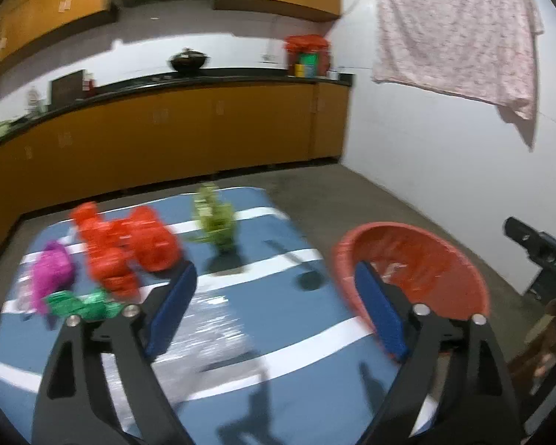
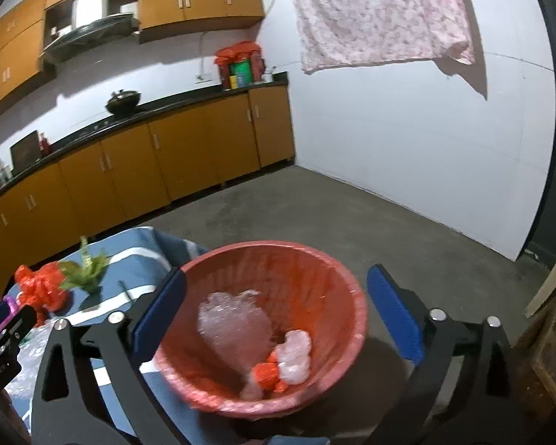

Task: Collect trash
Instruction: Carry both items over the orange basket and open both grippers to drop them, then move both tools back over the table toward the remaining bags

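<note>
The left claw [image 1: 276,289], released and empty, hangs over the clear wrap [image 1: 204,337] on the worktop [image 1: 278,315], the red wad [image 1: 124,248] at its ten o'clock, while the released right claw [image 2: 276,309] straddles the bin [image 2: 337,278] holding bagged trash [image 2: 237,326].

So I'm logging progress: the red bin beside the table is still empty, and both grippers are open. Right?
Not quite. The red bin already holds crumpled clear plastic and a red scrap, as the right wrist view shows. It does stand beside the table, and both grippers are open.
</note>
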Action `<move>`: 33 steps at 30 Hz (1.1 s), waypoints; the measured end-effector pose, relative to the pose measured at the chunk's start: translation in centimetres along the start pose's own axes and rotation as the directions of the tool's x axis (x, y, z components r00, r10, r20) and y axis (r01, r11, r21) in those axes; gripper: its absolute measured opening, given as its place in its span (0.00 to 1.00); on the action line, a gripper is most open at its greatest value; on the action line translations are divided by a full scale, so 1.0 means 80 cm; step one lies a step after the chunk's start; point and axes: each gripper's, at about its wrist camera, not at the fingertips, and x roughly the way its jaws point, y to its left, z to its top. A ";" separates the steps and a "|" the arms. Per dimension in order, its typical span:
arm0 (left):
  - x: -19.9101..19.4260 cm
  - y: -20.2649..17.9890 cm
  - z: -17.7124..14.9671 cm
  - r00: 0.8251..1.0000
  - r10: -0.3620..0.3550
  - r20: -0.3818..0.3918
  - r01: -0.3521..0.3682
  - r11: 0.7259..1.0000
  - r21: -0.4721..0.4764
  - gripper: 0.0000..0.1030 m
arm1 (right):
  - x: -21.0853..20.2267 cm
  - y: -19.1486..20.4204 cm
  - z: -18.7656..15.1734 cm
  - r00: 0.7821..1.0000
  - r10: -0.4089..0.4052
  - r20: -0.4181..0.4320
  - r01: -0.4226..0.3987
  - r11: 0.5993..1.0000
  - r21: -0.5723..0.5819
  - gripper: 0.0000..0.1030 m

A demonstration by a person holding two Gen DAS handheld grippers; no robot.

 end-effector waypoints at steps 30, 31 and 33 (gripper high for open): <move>-0.141 0.296 -0.105 0.900 0.430 -0.068 -0.434 0.871 -0.233 0.89 | -0.057 0.305 -0.115 0.928 0.337 -0.160 -0.372 0.862 -0.345 0.96; -0.143 0.298 -0.107 0.900 0.430 -0.071 -0.434 0.868 -0.239 0.89 | -0.051 0.312 -0.118 0.932 0.324 -0.163 -0.362 0.865 -0.348 0.96; -0.147 0.306 -0.109 0.899 0.432 -0.074 -0.436 0.864 -0.253 0.89 | -0.036 0.322 -0.123 0.938 0.294 -0.183 -0.341 0.876 -0.341 0.96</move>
